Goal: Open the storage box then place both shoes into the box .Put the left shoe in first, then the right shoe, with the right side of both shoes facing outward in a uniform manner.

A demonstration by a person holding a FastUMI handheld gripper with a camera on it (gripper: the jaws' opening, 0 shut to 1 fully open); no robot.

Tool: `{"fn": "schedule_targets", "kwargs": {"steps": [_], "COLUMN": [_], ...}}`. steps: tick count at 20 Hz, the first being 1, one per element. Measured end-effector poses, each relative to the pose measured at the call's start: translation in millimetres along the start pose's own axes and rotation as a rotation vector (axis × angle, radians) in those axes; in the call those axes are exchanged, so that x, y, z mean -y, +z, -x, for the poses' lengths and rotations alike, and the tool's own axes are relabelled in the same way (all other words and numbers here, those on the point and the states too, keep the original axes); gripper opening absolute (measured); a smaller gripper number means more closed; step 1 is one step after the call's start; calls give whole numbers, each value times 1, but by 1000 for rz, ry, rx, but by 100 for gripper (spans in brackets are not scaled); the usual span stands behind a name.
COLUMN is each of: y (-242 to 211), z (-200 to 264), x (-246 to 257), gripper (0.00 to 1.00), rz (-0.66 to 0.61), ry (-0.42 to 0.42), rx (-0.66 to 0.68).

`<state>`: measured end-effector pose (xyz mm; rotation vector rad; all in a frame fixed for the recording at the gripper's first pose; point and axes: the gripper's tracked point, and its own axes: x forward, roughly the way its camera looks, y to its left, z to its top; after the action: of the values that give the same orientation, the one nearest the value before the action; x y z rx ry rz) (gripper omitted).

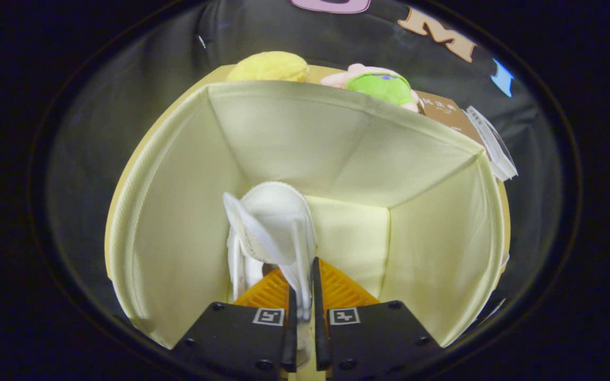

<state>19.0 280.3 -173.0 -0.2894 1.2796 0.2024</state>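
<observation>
1. The white shoe [270, 227] hangs inside the open storage box [178, 211], near its left wall, at 12 o'clock from the fingertips.
2. The gripper [302, 275] pinches the shoe's edge; both fingers are pressed nearly together on a thin white strip of it.
3. The box's pale fabric walls surround the shoe; its floor shows at 1 o'clock.
4. Beyond the far rim sit a yellow plush [269, 66] at 12 o'clock, a green-and-pink plush [382, 84] at 1 o'clock, and a brown packet [445, 114] just beside it.
</observation>
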Motion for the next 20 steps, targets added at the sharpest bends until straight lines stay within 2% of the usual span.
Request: {"fn": "schedule_targets", "kwargs": {"steps": [1, 3, 6, 10, 15, 20], "y": [2, 5, 13, 18, 24, 12], "z": [3, 13, 40, 77, 121, 135], "x": [7, 5, 11, 33, 79, 143], "gripper": [19, 25, 58, 100, 100, 100], "rz": [-4, -38, -103, -134, -139, -154], "ry": [-16, 22, 59, 44, -29, -162], "rx": [12, 36, 105, 203, 325, 346]}}
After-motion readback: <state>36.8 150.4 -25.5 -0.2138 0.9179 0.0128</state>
